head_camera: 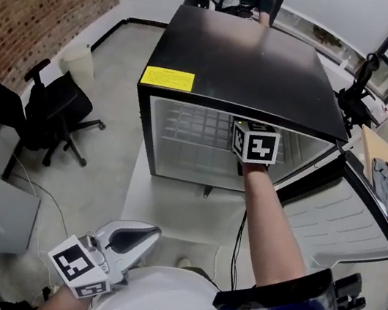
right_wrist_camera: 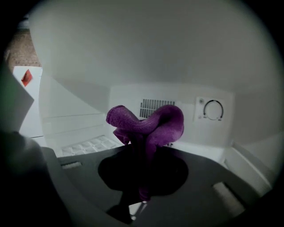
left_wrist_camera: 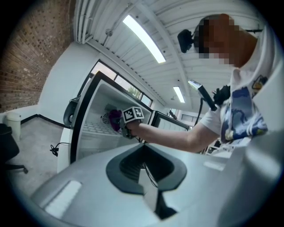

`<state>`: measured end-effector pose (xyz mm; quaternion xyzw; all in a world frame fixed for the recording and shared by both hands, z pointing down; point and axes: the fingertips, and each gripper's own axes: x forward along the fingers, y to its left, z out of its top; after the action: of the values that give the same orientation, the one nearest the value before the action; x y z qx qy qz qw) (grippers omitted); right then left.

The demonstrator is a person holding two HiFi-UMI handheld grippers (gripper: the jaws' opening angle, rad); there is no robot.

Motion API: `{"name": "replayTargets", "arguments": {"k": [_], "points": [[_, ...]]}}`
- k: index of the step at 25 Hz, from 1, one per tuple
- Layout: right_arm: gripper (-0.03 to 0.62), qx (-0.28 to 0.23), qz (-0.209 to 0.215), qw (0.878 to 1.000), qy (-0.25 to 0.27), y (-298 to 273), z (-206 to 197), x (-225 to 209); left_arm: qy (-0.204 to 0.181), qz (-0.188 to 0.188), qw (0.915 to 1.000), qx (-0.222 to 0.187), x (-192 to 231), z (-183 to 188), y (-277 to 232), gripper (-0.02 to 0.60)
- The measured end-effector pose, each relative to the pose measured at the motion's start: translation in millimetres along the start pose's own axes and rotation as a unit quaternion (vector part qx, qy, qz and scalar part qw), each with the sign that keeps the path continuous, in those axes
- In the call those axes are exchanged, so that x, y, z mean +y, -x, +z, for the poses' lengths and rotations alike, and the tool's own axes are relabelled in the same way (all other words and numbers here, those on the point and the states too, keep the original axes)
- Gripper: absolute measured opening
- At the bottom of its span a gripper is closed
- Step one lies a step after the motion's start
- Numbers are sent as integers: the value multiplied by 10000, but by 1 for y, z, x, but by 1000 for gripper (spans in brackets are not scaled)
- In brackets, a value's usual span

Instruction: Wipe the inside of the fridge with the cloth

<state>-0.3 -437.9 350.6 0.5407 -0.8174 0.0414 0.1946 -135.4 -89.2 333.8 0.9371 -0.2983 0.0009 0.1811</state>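
The fridge (head_camera: 247,63) stands on its white table (head_camera: 170,206) with the door (head_camera: 350,215) swung wide to the right, so the opening-up is done. The right gripper (right_wrist_camera: 141,201) is reached well inside. From where I'm looking, the wiping itself seems barely begun or between strokes. The purple cloth (right_wrist_camera: 146,126) hangs bunched in the air in front of the far wall, and I can't see it pressed against any surface. The walls, the wire shelf (head_camera: 192,124) and the floor of the compartment show no streaks or damp patches, so there's no telling which parts have been covered. I'd reckon most of the inside is left to do: the far wall around the vent (right_wrist_camera: 153,107) and the dial (right_wrist_camera: 212,109), the side walls and the shelf.

The right gripper's fingers are closed tight on the cloth, pinching its lower tail so the rest blooms out above them in a loose fold.

The left gripper (left_wrist_camera: 150,190) is held back low at the near left, by the person's body and well apart from the fridge. Its fingers look drawn together with nothing between them, and it touches nothing.
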Motion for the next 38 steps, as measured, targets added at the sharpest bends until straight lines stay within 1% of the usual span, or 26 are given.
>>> {"name": "replayTargets", "arguments": {"k": [5, 12, 14, 17, 20, 22, 25, 28, 30, 34, 36, 38], "points": [[58, -149, 588, 9981, -64, -14, 16, 51, -32, 154, 9999, 14, 4, 0, 6, 5], [58, -188, 1095, 9938, 2, -30, 30, 109, -5, 423, 9991, -15, 16, -1, 29, 5], [58, -213, 1267, 9916, -135, -32, 33, 122, -1, 464, 9989, -13, 18, -2, 35, 5], [58, -269, 1562, 9862, -481, -33, 36, 137, -32, 499, 9987, 6, 20, -2, 42, 5], [58, -384, 1628, 9843, -566, -30, 39, 140, -33, 473, 9989, 47, 23, -4, 47, 5], [58, -502, 1530, 9856, -512, -22, 43, 132, -31, 406, 9991, 67, 24, -4, 48, 5], [58, -556, 1235, 9902, -328, -7, 45, 110, -15, 222, 9997, 118, 22, -7, 43, 5], [58, -494, 851, 9951, -62, 8, 40, 80, 18, -35, 9998, 177, 18, -10, 33, 5], [58, -447, 543, 9975, 108, 19, 35, 52, -1, -265, 9994, 205, 12, -9, 21, 5], [58, -244, -133, 9995, 170, 47, 15, -15, -71, -682, 9973, 247, -3, -8, -5, 5], [58, -103, -339, 9992, 188, 56, 2, -39, -110, -813, 9963, 255, -10, -6, -15, 5], [58, 43, -414, 9990, 161, 59, -13, -52, -148, -900, 9954, 278, -14, -5, -21, 5]]}}
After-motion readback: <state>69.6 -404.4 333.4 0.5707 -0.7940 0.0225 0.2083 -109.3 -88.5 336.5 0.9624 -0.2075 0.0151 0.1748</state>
